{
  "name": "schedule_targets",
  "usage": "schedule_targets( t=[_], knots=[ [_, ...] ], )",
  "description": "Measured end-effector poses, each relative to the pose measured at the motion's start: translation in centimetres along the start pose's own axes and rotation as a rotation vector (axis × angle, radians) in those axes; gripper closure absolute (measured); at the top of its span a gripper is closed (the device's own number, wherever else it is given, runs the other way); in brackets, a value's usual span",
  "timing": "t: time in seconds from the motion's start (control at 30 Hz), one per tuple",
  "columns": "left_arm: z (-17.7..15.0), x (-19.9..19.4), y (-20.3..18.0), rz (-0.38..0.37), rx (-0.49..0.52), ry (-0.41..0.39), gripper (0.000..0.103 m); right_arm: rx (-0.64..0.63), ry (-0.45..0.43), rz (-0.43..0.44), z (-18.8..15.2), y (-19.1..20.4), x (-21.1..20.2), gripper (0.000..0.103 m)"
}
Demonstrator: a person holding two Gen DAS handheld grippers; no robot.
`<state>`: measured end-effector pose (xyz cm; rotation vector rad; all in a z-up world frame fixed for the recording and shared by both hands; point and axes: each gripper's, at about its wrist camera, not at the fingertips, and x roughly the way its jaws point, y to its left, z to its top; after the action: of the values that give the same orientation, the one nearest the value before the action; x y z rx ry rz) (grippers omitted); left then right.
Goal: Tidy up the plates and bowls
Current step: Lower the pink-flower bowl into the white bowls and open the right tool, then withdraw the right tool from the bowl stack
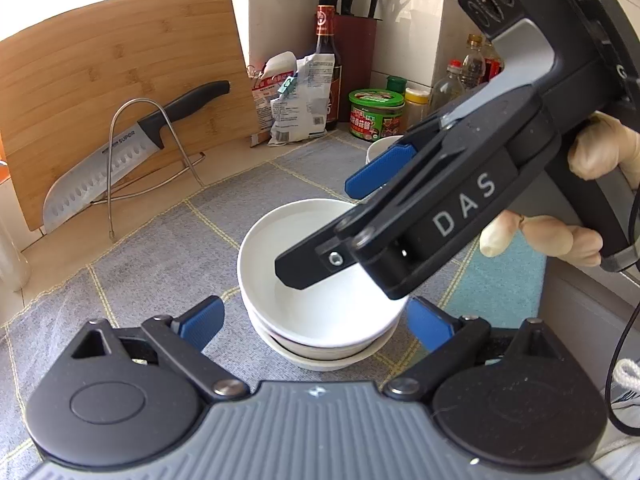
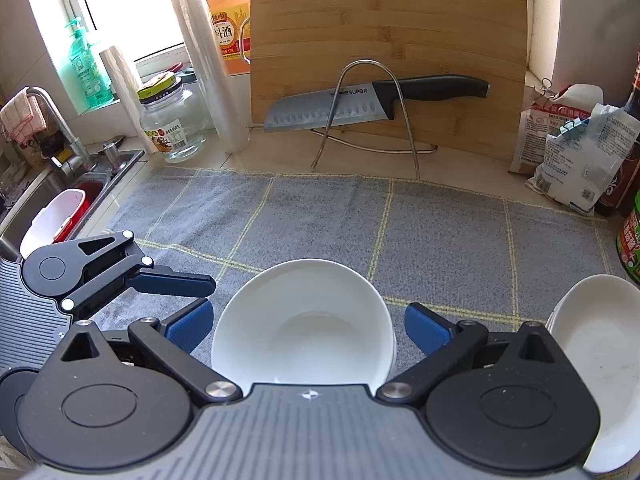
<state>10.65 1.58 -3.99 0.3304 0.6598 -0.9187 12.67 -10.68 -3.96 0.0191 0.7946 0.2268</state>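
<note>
Your left gripper (image 1: 316,322) stands wide, both pads clear of the stacked white bowls (image 1: 320,320) between them. Your right gripper (image 2: 308,330) likewise stands wide around the stack, gripping nothing, on the grey checked cloth (image 2: 440,232).

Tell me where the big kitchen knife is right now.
The knife rests across a wire rack, leaning against the upright wooden cutting board at the back of the counter, behind the grey cloth.
</note>
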Motion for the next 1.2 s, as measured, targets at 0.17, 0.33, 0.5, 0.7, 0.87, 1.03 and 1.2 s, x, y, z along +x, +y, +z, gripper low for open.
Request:
schedule_targets(
  t=[0.17,0.33,0.5,0.7,0.87,1.03,1.2],
  knots=[
    [-0.1,-0.2,-0.1,-0.009,0.011,-0.007,0.005,0.002,-0.010,-0.022,-0.2,0.3,-0.7,0.000],
    [-0.4,-0.4,-0.3,-0.019,0.021,-0.017,0.005,0.010,-0.026,-0.041,-0.5,0.7,-1.4,0.000],
    [-0.5,-0.5,-0.5,0.007,0.009,-0.027,0.005,0.002,-0.032,-0.036,-1.0,0.6,-1.7,0.000],
    [-0.5,-0.8,-1.0,0.060,-0.040,-0.031,0.005,-0.026,-0.036,-0.009,-1.4,0.1,-2.1,0.000],
    [-0.7,-0.8,-1.6,0.112,-0.091,-0.028,0.005,-0.039,-0.045,0.029,-1.5,-0.6,-2.3,0.000],
    [-0.7,-0.8,-2.4,0.147,-0.117,-0.031,0.005,-0.048,-0.050,0.061,-1.8,-1.0,-2.5,0.000],
    [-1.2,-0.8,-2.9,0.179,-0.128,-0.034,0.005,-0.055,-0.057,0.080,-2.2,-0.9,-2.9,0.000]
  ],
)
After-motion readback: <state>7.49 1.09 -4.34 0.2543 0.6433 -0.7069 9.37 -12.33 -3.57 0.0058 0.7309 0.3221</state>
